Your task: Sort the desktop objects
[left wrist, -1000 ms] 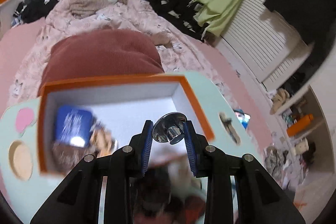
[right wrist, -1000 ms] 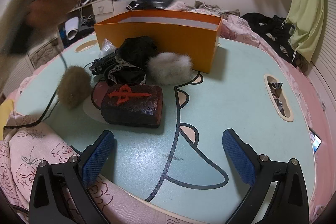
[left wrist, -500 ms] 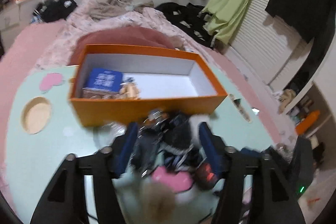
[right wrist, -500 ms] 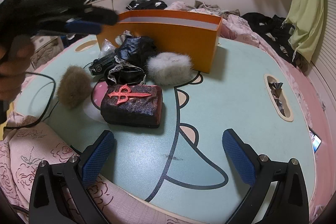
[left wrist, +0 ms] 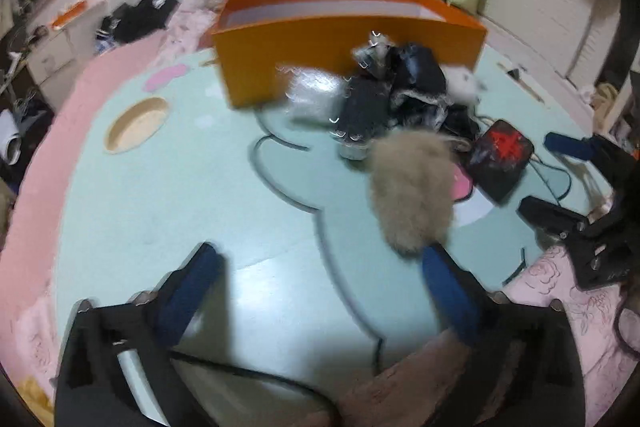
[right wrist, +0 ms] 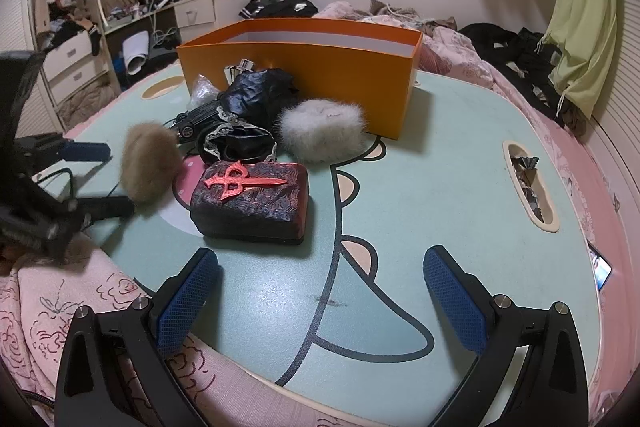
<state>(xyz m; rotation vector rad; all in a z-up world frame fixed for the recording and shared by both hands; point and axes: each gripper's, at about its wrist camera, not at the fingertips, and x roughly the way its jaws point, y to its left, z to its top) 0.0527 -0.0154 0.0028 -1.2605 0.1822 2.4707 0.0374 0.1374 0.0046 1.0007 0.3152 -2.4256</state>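
The left hand-held gripper [left wrist: 320,291] is opening, jaws empty, lining up on the tan puff [left wrist: 412,187] lying before the orange box [left wrist: 320,43]. The right hand-held gripper [right wrist: 320,291] is waiting released over the bench [right wrist: 440,187].

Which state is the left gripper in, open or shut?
Open, jaws opening wide. Left gripper has only bare table between its blue pads; the tan fur puff sits beyond one fingertip.

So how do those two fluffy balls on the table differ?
The brown puff is tan and stands taller than wide; the white puff is pale grey-white, wider and flatter. The brown one sits alone near the table's edge; the white one lies against the orange box. Both are furry and lie free.
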